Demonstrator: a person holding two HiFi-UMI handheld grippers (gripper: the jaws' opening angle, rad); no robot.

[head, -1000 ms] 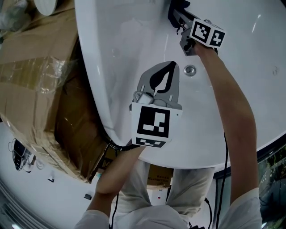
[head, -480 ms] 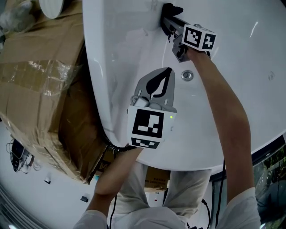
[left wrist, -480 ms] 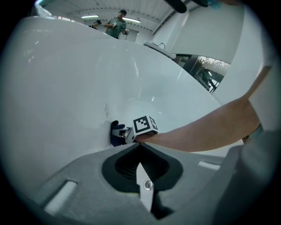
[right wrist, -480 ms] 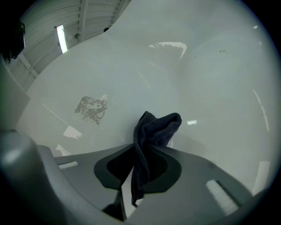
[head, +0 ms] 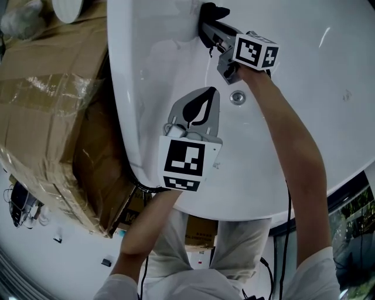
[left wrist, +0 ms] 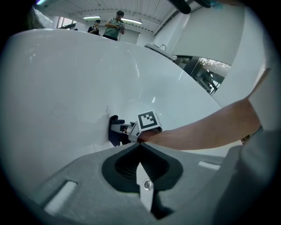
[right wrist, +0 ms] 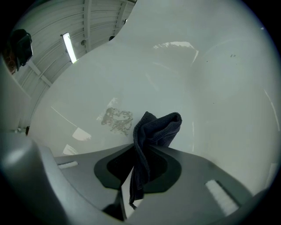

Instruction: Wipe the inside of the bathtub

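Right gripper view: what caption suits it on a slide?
Jaws shut on a dark cloth before the white bathtub wall.

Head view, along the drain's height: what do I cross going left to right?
Cardboard box → bathtub rim → left gripper → drain → right forearm. The right gripper and its dark cloth sit higher, overlapping these, so they are left out.

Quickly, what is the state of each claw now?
Left claw: closed, holding nothing.
Right claw: closed on a dark cloth.

Left hand-held gripper [left wrist: 140,147] closed, right [right wrist: 141,147] clamping (arm outstretched)
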